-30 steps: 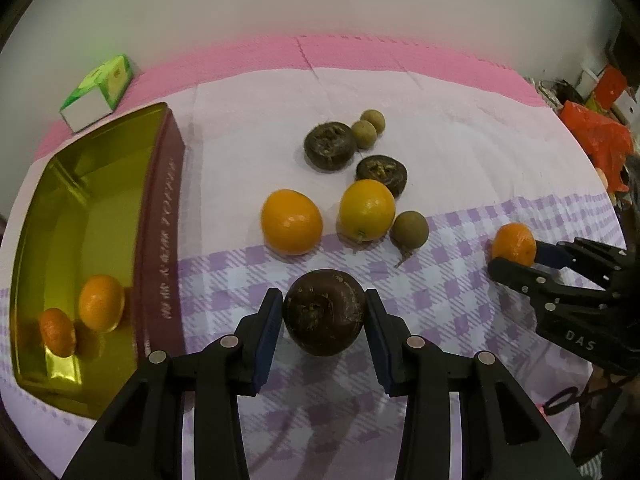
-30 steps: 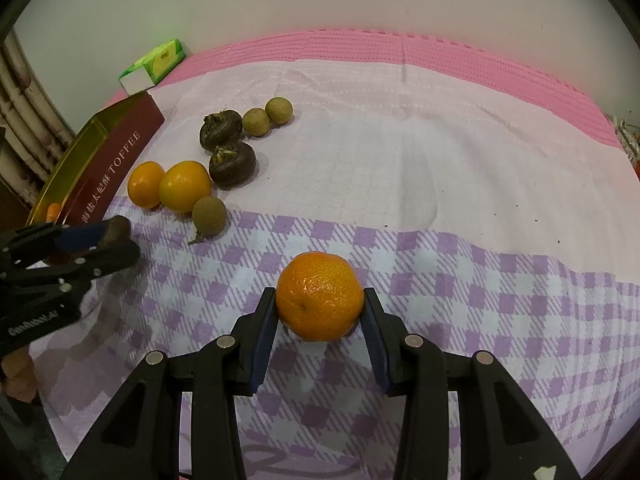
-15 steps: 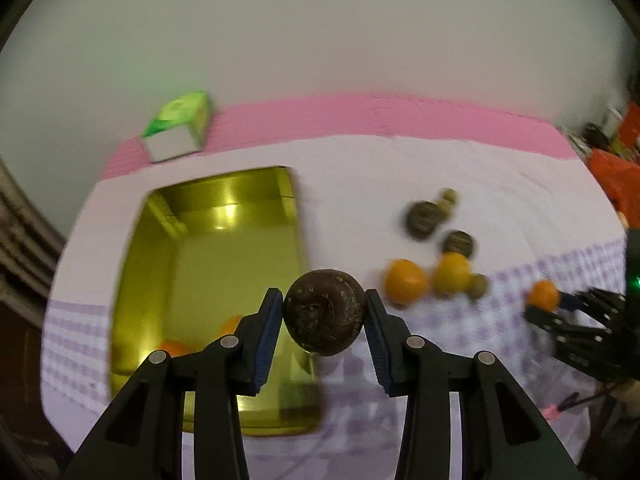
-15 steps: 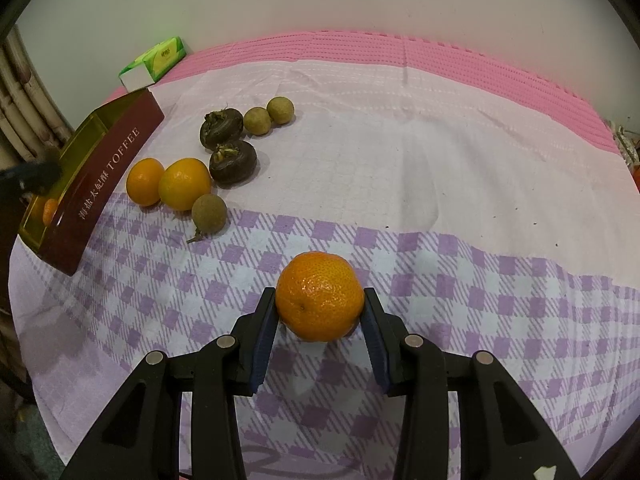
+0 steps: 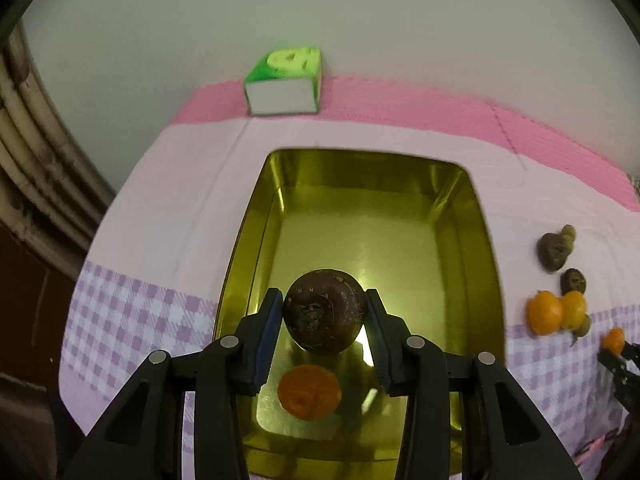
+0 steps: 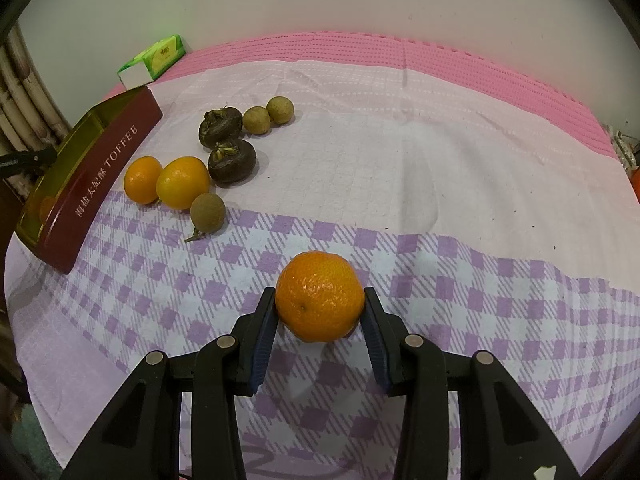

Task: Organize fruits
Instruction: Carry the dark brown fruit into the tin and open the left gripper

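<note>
Two grippers each clamp a fruit. The left gripper holds a dark fruit over the gold tin. The right gripper grips an orange.

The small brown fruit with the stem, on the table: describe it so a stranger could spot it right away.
Start at the dark red toffee tin on the left of the pink and purple checked tablecloth. Beside it lie two loose orange citrus fruits. The small round tan-brown fruit touches the yellower one, on the check's edge; it alone trails a thin stem.
</note>
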Motion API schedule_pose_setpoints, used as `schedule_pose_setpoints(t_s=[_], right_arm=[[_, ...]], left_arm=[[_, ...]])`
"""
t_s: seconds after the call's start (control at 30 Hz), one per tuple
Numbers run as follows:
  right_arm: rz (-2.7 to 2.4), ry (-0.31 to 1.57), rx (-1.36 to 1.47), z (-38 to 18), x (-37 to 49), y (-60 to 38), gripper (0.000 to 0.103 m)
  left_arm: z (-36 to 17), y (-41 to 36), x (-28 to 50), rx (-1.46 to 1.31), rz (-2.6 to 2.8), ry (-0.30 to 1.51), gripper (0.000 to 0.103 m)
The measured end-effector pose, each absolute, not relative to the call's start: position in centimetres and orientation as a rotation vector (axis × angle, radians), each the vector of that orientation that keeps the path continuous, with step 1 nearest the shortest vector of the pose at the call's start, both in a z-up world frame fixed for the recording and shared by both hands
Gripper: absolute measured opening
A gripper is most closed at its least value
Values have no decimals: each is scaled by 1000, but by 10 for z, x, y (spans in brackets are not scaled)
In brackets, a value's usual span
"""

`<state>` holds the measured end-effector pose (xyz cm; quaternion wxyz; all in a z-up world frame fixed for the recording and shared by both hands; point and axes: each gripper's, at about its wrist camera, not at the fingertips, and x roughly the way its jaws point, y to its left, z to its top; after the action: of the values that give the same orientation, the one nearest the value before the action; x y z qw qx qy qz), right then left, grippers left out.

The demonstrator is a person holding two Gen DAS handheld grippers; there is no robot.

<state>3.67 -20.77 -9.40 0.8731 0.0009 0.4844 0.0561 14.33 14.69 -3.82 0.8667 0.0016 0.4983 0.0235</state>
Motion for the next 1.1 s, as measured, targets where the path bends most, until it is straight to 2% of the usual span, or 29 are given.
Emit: schedule_pose_setpoints(t_s=[0.67,1.1], right_arm=[[110,1005,-3,-95,38,-206,38],[111,1003,-9,-95,39,-206,38]], left_arm=[[-76,153,153,37,50,1155,42],[-77,156,155,51,66,1163,43]])
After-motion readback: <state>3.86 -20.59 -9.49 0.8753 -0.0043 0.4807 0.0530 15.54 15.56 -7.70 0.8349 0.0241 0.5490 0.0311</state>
